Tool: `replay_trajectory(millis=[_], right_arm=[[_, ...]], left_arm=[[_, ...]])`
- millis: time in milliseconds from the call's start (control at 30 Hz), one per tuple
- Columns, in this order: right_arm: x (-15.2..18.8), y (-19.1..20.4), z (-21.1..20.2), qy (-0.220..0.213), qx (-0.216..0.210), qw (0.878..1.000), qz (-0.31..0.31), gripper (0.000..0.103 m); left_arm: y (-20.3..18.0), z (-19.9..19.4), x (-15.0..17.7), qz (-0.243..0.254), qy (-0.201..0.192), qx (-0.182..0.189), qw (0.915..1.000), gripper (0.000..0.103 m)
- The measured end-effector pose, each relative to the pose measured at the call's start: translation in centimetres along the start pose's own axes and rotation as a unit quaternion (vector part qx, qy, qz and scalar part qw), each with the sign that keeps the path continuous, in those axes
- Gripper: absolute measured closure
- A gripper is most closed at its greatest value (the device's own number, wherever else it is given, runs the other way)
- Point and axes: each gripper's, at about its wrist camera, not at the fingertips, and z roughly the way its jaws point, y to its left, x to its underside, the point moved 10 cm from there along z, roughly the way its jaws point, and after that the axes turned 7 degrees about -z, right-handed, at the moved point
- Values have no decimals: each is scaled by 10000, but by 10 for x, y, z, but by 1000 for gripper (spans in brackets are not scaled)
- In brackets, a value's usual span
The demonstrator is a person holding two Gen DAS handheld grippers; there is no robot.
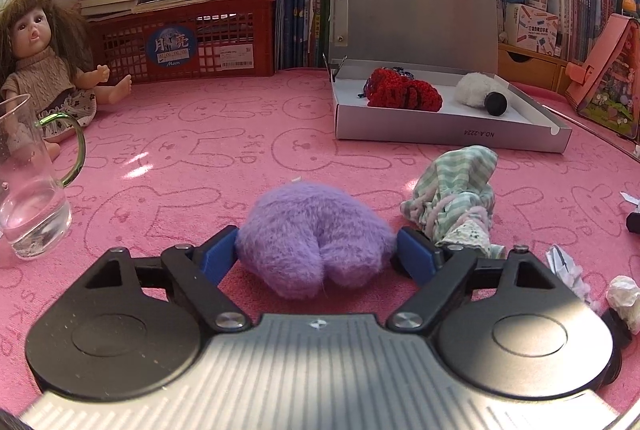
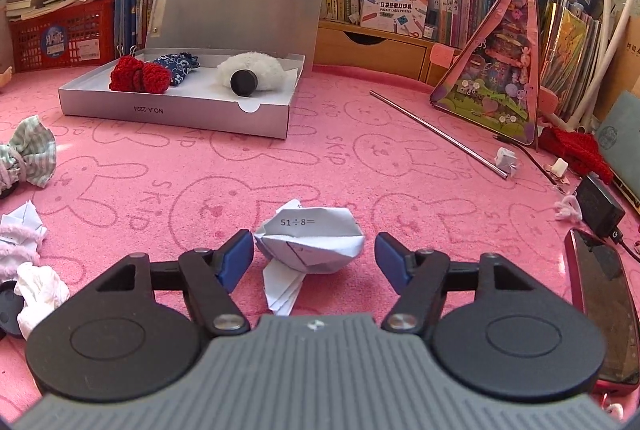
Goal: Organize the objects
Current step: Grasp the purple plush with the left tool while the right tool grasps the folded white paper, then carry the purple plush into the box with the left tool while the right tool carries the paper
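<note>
**Left wrist view.** Risk first: the purple plush is soft and rounded, so we judge it could squash and roll out fwd if the left gripper bites only its near edge. A second risk is the striped cloth bundle, which lies just beside the right-hand pad; its loose end could get pinched w/ the plush. The glass mug stands well apart at left, so it is a low hazard. Position: the plush sits on the pink mat, between the jaws. Both pads look to touch its fur, so we read the jaws as closed on it, though only lightly. The open grey box, already holding a red knit item, lies beyond.

**Right wrist view.** Risk: the crumpled paper is light and irregular; we expect an off-centre close to shove it sideways rather than grip it, and its trailing flap nr the gripper body may tear or snag. The phone lies at right, clear of the jaws. Position: the paper sits between the jaws of the right gripper, closer to the left pad. There is a visible gap at the right pad, so the jaws stand open and nothing is held.
</note>
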Motion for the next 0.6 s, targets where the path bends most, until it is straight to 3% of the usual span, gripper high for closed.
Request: replay_trajectory(millis=[333, 400, 500, 600], right_arm=[[1, 1, 3, 42, -34, 10000, 42, 28], [1, 2, 3, 35, -61, 10000, 34, 31], [0, 4, 0, -18, -93, 10000, -1, 43], [-2, 4, -5, -107, -129, 9999, 17, 46]], left_arm=[[5, 7, -2, -295, 120, 10, 9995, 15], [4, 4, -2, -291, 88, 23, 9995, 21], [0, -1, -3, -289, 78, 105, 9995, 22], [-4, -7, -7, -261, -12, 156, 9995, 22]])
